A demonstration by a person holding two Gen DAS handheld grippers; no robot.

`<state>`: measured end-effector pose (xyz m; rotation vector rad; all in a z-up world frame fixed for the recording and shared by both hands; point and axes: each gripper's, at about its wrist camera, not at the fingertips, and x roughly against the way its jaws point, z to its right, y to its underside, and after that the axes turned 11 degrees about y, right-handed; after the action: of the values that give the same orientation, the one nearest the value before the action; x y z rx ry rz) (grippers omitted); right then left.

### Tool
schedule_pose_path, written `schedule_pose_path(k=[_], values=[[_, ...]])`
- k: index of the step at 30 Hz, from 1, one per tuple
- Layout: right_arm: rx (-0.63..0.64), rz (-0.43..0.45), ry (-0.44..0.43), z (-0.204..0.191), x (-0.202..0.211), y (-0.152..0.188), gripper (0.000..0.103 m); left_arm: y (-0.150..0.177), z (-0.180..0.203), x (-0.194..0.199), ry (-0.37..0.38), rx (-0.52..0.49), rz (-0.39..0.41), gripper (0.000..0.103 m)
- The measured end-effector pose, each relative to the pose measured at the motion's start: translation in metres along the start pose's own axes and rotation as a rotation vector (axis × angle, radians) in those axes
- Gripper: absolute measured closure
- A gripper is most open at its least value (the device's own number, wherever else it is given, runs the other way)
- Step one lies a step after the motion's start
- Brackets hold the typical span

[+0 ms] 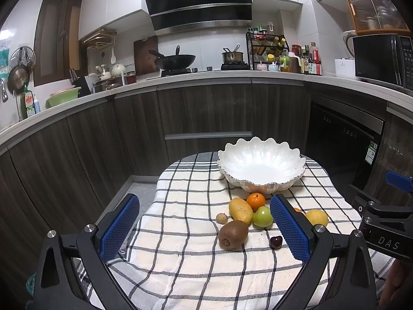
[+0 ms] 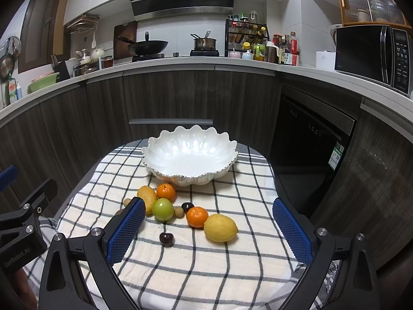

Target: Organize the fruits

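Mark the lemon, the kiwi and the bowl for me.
lemon (image 2: 220, 227), right wrist view, middle of its peel.
kiwi (image 1: 233, 234), left wrist view, middle of its skin.
bowl (image 2: 189, 160), right wrist view, bare inner floor.

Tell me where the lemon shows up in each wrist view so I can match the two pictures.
Left wrist: the lemon sits right of centre, partly hidden behind the left gripper's right blue pad.
Right wrist: the lemon lies near centre, in plain view between the open jaws.
Shared landmark: the white scalloped bowl beyond the fruit.
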<state>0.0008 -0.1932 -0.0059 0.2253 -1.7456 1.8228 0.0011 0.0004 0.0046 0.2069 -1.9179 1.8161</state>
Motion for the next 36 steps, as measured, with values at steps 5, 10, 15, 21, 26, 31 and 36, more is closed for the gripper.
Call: schedule_pose_path(k=[5,10,15,21,26,31,36], values=[[0.001,0.0,0.0,0.001,0.001,-0.001,0.003,0.001,0.0,-0.002,-0.007,-0.005,-0.007,0.0],[-0.001,-0.002,0.002,0.0,0.002,-0.001,0.003,0.002,0.0,-0.003,-0.004,-0.008,-0.003,0.0],[0.003,-0.008,0.006,-0.002,-0.003,0.001,0.003,0.003,-0.002,-0.005,0.002,-0.002,0.005,0.0],[0.007,-0.013,0.0,-0.005,-0.007,0.003,0.003,0.002,0.0,-0.01,0.0,-0.011,0.001,0.0],[0.008,-0.018,0.002,-0.007,-0.014,0.001,0.003,0.002,0.001,-0.015,0.006,-0.015,-0.01,0.0],[0.006,-0.023,0.009,-0.003,-0.016,0.001,0.003,0.003,0.001,-0.022,0.014,-0.015,-0.028,0.0],[0.008,-0.04,0.01,-0.004,-0.023,0.002,0.003,0.004,0.0,-0.026,0.019,-0.012,-0.033,0.0]])
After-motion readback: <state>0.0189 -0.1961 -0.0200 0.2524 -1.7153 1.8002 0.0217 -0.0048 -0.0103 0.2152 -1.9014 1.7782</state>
